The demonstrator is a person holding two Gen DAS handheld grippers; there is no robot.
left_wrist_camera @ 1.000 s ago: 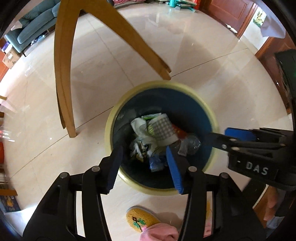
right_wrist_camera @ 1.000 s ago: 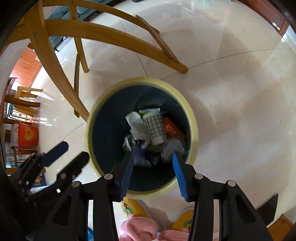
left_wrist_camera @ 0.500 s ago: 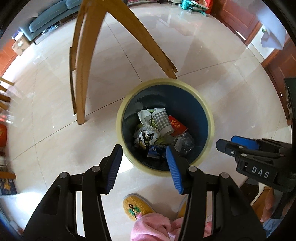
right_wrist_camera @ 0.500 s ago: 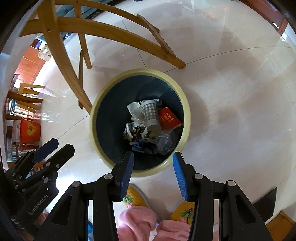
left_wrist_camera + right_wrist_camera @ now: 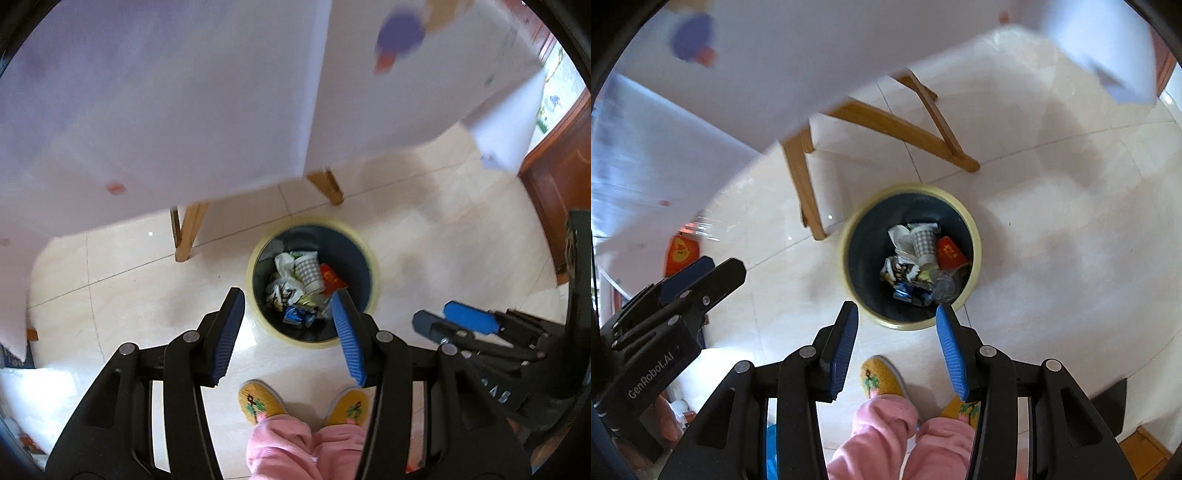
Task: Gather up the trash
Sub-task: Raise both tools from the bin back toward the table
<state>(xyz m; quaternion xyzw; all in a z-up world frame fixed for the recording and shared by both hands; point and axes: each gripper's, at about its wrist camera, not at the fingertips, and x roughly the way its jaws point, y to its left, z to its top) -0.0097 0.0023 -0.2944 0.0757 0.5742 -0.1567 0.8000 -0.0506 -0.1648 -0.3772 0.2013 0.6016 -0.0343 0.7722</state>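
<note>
A round bin with a pale yellow rim (image 5: 373,258) (image 5: 975,236) stands on the tiled floor below both grippers. Inside lies trash: a checked paper cup (image 5: 308,271) (image 5: 923,240), a red packet (image 5: 332,278) (image 5: 947,253), crumpled wrappers (image 5: 282,291) and a clear bottle (image 5: 947,284). My left gripper (image 5: 286,306) hangs open high above the bin with nothing between its blue pads. My right gripper (image 5: 895,312) is open and empty too, at a similar height. Each gripper shows at the side of the other's view.
A table under a white cloth (image 5: 166,110) (image 5: 775,55) fills the upper part of both views, with wooden legs (image 5: 188,229) (image 5: 809,199) beside the bin. A person's pink trouser legs (image 5: 886,435) and yellow slippers (image 5: 260,402) stand just before the bin. A wooden door (image 5: 554,206) is at right.
Both grippers have risen well away from the bin, which now looks smaller. The white tablecloth has come into the top of both views. The jaws stay open.
</note>
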